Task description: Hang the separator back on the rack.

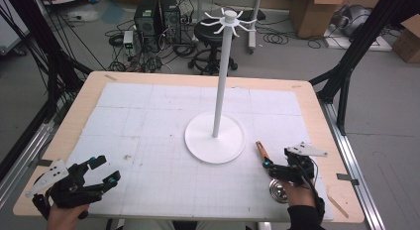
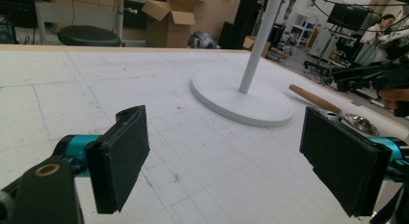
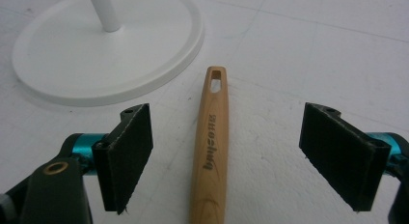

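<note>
A ladle lies at the table's front right, its wooden handle [image 1: 261, 151] pointing toward the white stand's round base [image 1: 214, 138] and its metal bowl [image 1: 277, 189] near the front edge. My right gripper [image 1: 272, 168] hovers low over it, open, with the handle [image 3: 211, 147] lying between the two jaws untouched. The handle's end has a hanging slot, close to the base [image 3: 106, 50]. My left gripper [image 1: 105, 170] stands open and empty at the front left. In its own view the left gripper [image 2: 226, 161] faces the stand's pole [image 2: 258, 40] and the ladle [image 2: 313, 99].
The stand's tall pole [image 1: 220, 81] ends in a ring of hooks [image 1: 229, 19]. A white gridded mat [image 1: 148, 121] covers the wooden table. A thin wooden stick [image 1: 339, 205] lies at the front right corner. Beyond the table stand a stool [image 1: 213, 31], computer towers and cardboard boxes.
</note>
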`<state>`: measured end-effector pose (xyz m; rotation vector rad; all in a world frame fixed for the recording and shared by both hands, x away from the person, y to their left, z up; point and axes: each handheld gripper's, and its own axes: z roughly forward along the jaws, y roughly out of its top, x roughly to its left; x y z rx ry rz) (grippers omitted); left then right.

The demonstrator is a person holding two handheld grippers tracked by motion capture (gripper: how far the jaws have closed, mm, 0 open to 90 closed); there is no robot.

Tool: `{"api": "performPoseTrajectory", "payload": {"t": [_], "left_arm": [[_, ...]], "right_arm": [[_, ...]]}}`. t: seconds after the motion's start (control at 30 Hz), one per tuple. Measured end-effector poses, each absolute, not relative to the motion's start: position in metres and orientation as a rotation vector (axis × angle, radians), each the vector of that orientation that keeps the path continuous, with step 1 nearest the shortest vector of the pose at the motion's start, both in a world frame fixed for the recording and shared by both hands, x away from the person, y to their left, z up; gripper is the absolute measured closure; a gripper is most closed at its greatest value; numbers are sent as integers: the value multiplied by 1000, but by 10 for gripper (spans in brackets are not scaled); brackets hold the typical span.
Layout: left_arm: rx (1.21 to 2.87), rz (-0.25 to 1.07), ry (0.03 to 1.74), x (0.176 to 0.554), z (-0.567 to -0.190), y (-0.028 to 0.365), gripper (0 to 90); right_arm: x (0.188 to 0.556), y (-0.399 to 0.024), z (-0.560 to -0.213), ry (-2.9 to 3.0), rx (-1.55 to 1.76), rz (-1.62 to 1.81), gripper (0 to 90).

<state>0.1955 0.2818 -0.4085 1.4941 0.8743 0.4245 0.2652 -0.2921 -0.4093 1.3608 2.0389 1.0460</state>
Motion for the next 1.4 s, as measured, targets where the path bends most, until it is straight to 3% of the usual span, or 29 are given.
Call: {"api": "performPoseTrajectory", "payload": {"t": [0.53, 0.93, 1.2, 1.4], "left_arm": [[1495, 415, 888, 197, -409, 284, 182], [1505, 411, 894, 197, -410, 283, 186], [1517, 413, 893, 198, -410, 282, 188], [1519, 414, 897, 198, -410, 282, 188]], "right_arm": [[292, -278, -432, 2135, 1468, 931, 344], [289, -281, -439, 2190, 1463, 911, 481], [287, -283, -439, 2198, 1442, 909, 621], [287, -283, -439, 2203, 1450, 916, 645]]}}
